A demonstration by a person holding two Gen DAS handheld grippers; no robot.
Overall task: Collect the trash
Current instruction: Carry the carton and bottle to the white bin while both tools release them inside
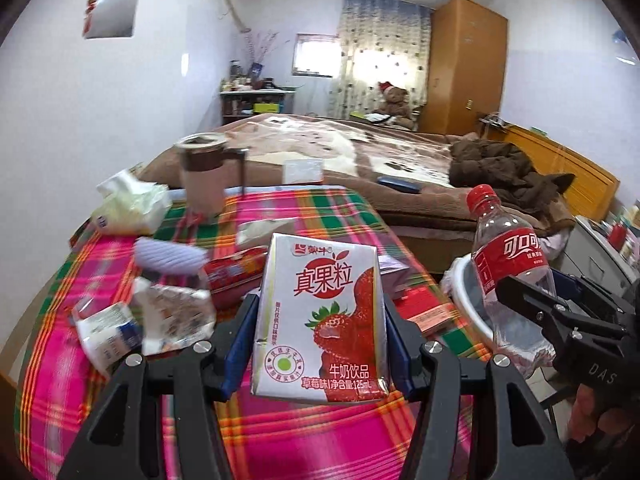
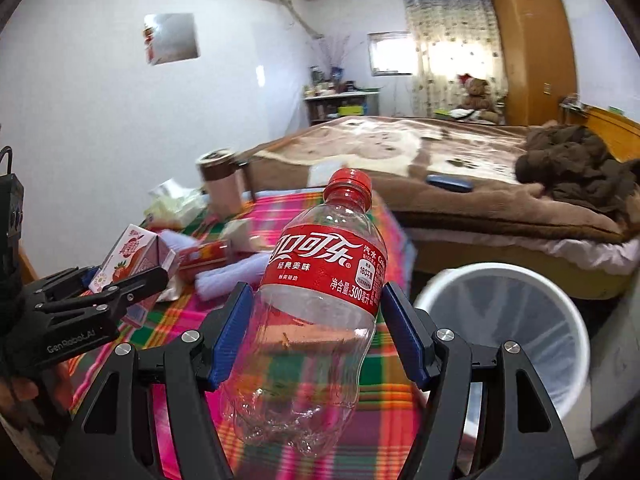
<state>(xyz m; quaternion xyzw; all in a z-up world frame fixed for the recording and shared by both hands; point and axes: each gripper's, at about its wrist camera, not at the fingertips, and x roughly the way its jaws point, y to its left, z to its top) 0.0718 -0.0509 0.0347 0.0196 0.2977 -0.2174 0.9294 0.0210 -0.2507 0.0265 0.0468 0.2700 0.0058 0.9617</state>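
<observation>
Both hand-held grippers are clamping trash above the plaid tablecloth (image 1: 304,432). Left gripper (image 1: 320,344) is pinching a strawberry milk carton (image 1: 320,320) upright between its blue pads, while right gripper (image 2: 316,336) is squeezing an empty Coca-Cola bottle (image 2: 316,312) by its sides, red cap tilting up and away. White trash bin (image 2: 516,320) is standing just beside the table's right edge, near the bottle. Crumpled wrappers (image 1: 172,316), a tissue pack (image 1: 132,204) and a lidded mug (image 1: 202,172) are lying farther back on the cloth.
</observation>
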